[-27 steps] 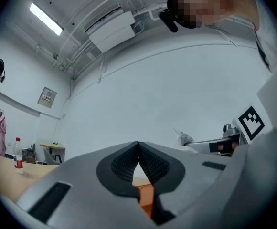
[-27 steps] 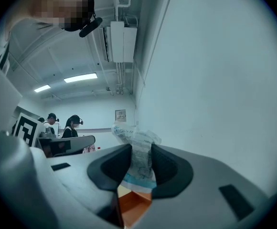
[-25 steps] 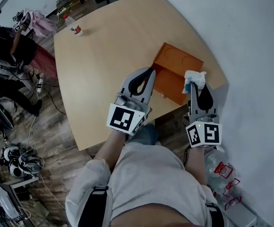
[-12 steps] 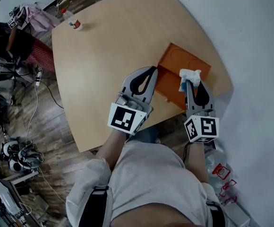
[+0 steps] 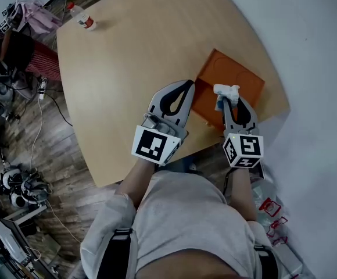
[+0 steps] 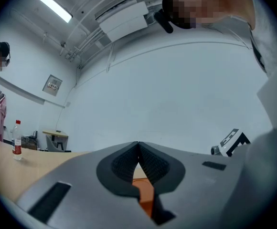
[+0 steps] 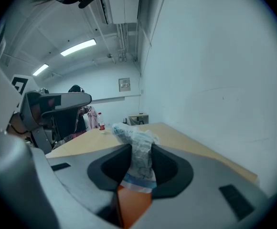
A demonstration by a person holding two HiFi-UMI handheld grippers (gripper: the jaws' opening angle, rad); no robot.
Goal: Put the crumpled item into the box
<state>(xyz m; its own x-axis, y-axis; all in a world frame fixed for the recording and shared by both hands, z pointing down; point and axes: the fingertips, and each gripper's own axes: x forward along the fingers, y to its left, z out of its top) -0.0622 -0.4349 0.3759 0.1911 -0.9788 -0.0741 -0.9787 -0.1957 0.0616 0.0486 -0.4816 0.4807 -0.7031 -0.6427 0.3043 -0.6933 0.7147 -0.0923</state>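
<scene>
A crumpled white wrapper [image 5: 226, 92] with a blue band [image 7: 137, 157] is pinched between the jaws of my right gripper [image 5: 229, 100] [image 7: 138, 163], which is shut on it. In the head view it hangs over the near part of the flat orange box [image 5: 241, 80] at the table's right corner. The orange box [image 7: 133, 203] shows right below the jaws in the right gripper view. My left gripper [image 5: 185, 88] [image 6: 138, 162] is shut with nothing in it, its tips at the box's left edge, a strip of orange box [image 6: 145, 194] showing under them.
The wooden table [image 5: 128, 63] carries a plastic bottle [image 5: 81, 16] with a red label at its far left corner. White walls run close along the right. A person [image 5: 9, 39] and cluttered gear [image 5: 17, 188] are on the floor at the left.
My right gripper has come down and in toward the left with the wrapper, from beside the box's right edge to over the box. The left gripper shifted slightly.
</scene>
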